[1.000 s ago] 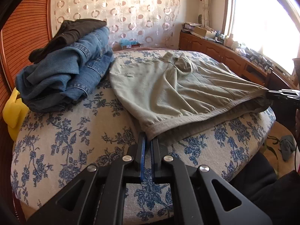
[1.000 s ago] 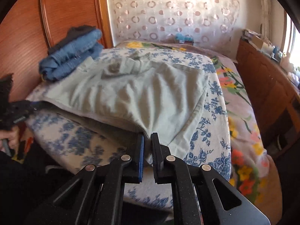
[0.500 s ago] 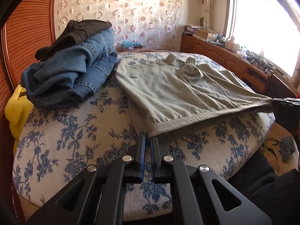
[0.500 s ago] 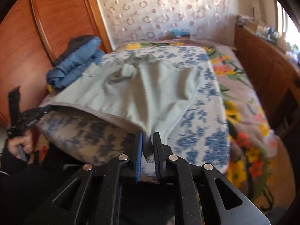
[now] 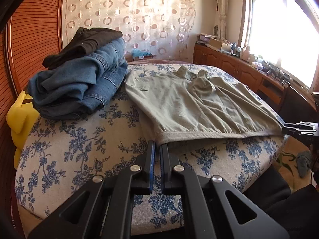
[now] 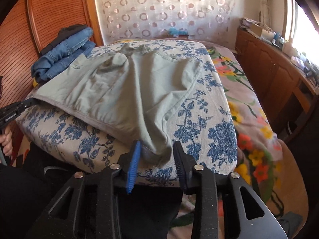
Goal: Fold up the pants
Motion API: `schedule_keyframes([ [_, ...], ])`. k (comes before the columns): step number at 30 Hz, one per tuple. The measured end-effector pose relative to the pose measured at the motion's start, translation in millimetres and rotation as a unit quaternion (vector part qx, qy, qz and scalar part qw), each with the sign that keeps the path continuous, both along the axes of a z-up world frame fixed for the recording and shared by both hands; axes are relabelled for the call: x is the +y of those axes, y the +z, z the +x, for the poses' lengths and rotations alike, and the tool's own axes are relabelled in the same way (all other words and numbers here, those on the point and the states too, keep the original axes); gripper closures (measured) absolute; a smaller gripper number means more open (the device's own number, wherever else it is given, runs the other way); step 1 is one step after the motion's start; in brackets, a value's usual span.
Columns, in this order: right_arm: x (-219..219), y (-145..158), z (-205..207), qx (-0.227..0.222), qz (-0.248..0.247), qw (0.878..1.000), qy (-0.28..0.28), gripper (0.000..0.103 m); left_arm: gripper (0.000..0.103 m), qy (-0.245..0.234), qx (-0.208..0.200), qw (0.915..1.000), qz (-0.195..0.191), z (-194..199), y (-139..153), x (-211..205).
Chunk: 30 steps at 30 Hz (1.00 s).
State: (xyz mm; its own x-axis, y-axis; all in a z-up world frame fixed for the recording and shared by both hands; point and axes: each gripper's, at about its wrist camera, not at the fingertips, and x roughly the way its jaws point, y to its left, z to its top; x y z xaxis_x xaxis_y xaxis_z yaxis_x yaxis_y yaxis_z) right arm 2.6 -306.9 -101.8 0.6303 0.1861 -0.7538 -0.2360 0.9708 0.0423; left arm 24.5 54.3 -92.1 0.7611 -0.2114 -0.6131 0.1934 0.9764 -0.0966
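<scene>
While the pale green pants (image 5: pixel 191 107) are lying spread flat on the blue-flowered cushion (image 5: pixel 83 149), the left gripper (image 5: pixel 156 149) is pinching one corner of their grey hem, its jaws closed on the cloth. The right gripper (image 6: pixel 156 155) is standing at the opposite corner; its jaws have just been opening and are now parted, with the bunched hem lying loose between the pads, neither pad pressing on it. No container is showing; the cushion is serving as the work surface and is also bearing a stack of folded jeans (image 5: pixel 79 83) topped by a dark garment (image 5: pixel 83 43), just beside the pants. Only the left wrist view is showing the yellow object (image 5: pixel 18 117) at the cushion's edge and the bright window (image 5: pixel 283 33). Only the right wrist view is showing the pink floral bedspread (image 6: pixel 249 107) beside the cushion and the person's hand (image 6: pixel 6 141) holding the left gripper's handle.
</scene>
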Motion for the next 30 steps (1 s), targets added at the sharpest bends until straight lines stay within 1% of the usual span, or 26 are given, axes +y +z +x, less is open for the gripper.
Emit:
schedule_keyframes([
  [5,-6,-11,4,0.011,0.026,1.0,-0.014,0.069,0.102,-0.003,0.003,1.0,0.006,2,0,-3],
  [6,-6,-10,3,0.008,0.025,1.0,-0.011,0.075,0.102,-0.002,0.003,1.0,0.006,2,0,-3],
  [7,-5,-10,4,0.009,0.026,1.0,-0.007,0.091,0.102,0.0,0.003,1.0,0.006,2,0,-3],
  [9,-7,-6,4,0.008,0.038,0.999,0.001,0.097,0.103,0.001,-0.003,1.0,0.006,0,6,-2],
  [13,-13,14,0,-0.006,0.048,0.999,0.006,0.099,0.103,0.003,-0.014,0.9998,0.012,-9,19,2],
  [16,-21,30,-8,-0.015,0.06,0.998,0.01,0.099,0.103,-0.001,-0.002,0.9999,0.012,-18,18,5],
  [17,-24,32,-12,-0.014,0.063,0.998,0.011,0.099,0.103,0.0,0.004,0.9999,0.016,-21,14,6],
  [19,-22,29,-15,-0.006,0.06,0.998,0.014,0.099,0.103,0.005,0.011,0.9998,0.013,-22,8,9],
  [21,-20,20,-16,0.003,0.053,0.998,0.013,0.099,0.102,0.003,0.017,0.9998,0.008,-20,3,9],
  [24,-20,8,-13,0.011,0.053,0.999,0.002,0.099,0.089,0.004,0.022,0.9997,0.006,-14,-2,4],
  [26,-18,5,-11,0.011,0.054,0.998,0.0,0.099,0.067,-0.003,0.026,0.9996,0.006,-9,-4,0],
  [27,-17,4,-10,0.01,0.053,0.999,0.0,0.099,0.065,-0.009,0.027,0.9996,0.006,-8,-6,-3],
  [30,-16,3,-9,0.008,0.052,0.999,0.0,0.099,0.063,-0.013,0.034,0.9992,0.017,-1,-11,-10],
])
